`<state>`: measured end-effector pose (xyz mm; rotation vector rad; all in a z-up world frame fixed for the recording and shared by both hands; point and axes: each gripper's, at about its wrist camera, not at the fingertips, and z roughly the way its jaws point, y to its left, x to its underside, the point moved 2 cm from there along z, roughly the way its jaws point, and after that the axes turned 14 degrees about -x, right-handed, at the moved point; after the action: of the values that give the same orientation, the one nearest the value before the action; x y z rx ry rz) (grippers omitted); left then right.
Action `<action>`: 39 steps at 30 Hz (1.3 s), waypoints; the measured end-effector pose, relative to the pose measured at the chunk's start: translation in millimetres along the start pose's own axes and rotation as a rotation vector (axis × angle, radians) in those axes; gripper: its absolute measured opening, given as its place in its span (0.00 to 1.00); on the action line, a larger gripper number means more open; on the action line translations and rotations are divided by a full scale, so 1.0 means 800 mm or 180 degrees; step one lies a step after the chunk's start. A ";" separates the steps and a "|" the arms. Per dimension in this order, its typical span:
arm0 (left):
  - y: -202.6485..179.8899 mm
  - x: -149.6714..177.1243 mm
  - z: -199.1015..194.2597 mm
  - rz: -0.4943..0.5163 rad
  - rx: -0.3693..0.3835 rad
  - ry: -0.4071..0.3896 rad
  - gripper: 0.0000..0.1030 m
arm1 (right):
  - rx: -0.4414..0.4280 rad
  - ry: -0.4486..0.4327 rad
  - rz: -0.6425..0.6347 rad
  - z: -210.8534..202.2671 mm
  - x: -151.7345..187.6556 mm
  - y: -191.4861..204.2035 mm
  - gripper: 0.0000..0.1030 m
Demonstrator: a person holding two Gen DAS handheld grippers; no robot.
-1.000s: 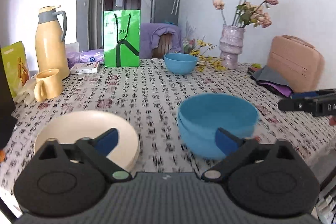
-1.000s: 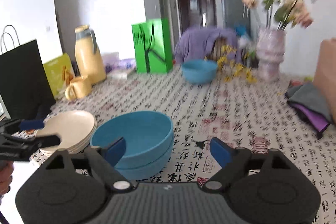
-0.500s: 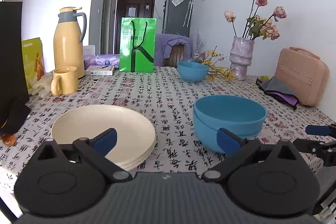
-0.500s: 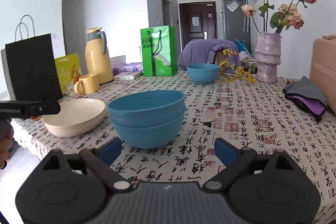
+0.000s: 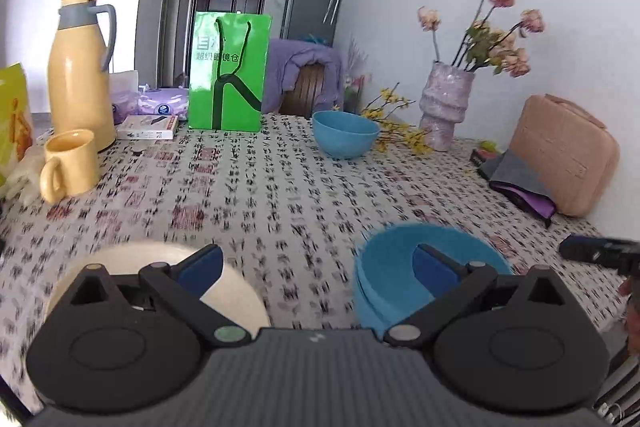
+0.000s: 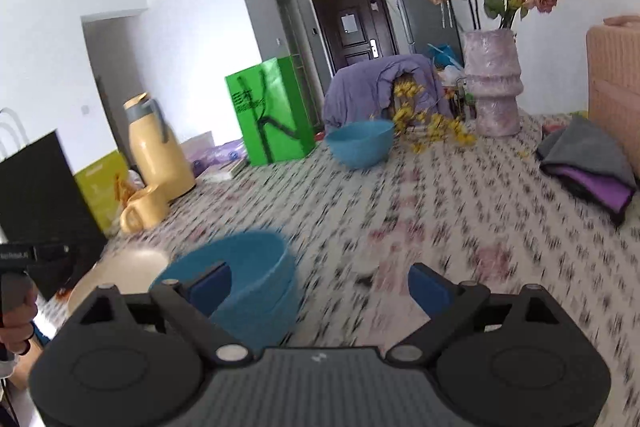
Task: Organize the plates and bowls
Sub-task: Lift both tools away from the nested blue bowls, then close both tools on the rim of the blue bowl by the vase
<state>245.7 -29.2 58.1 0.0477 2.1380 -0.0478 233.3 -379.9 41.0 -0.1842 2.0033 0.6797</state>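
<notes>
On the table (image 5: pixel 280 187), plates (image 5: pixel 236 291) sit near left and stacked bowls (image 5: pixel 384 267) near right; a lone bowl (image 5: pixel 345 133) stands far off. Left gripper (image 5: pixel 316 263) and right gripper (image 6: pixel 320 281) hover released, empty. Likely next: reach far, grasp that bowl, add it to the stack.

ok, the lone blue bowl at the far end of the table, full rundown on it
The lone blue bowl is plain light blue, round, smooth and matte, possibly plastic or ceramic. It sits upright on the patterned tablecloth near the table's far edge, right of the green bag, with the yellow flower sprigs beside or just behind it. Its contents can't be seen. Neither gripper is near it.
</notes>
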 end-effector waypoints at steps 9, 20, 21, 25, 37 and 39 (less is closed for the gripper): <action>-0.020 -0.088 0.118 0.0063 -0.0100 0.0126 1.00 | 0.0326 0.0039 0.0146 0.075 -0.104 -0.088 0.92; -0.036 -0.174 0.305 -0.0201 -0.0076 0.0610 1.00 | 0.0238 0.0255 0.0448 0.221 -0.191 -0.198 0.91; -0.038 -0.181 0.327 -0.0212 -0.0049 0.0649 1.00 | 0.0204 0.0266 0.0481 0.235 -0.197 -0.205 0.91; -0.050 -0.201 0.415 -0.0118 0.0122 0.0694 0.95 | 0.0088 0.0260 0.0731 0.307 -0.220 -0.241 0.81; -0.079 -0.220 0.556 -0.0688 0.0450 0.1205 0.48 | 0.0013 0.0514 0.1348 0.469 -0.223 -0.305 0.46; -0.083 -0.219 0.570 -0.0723 0.0455 0.1282 0.41 | -0.0006 0.0558 0.1363 0.477 -0.218 -0.305 0.33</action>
<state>720.3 -122.5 -38.2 -0.1111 2.5305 -0.3505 709.9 -404.9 -46.9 0.1983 2.2347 0.9607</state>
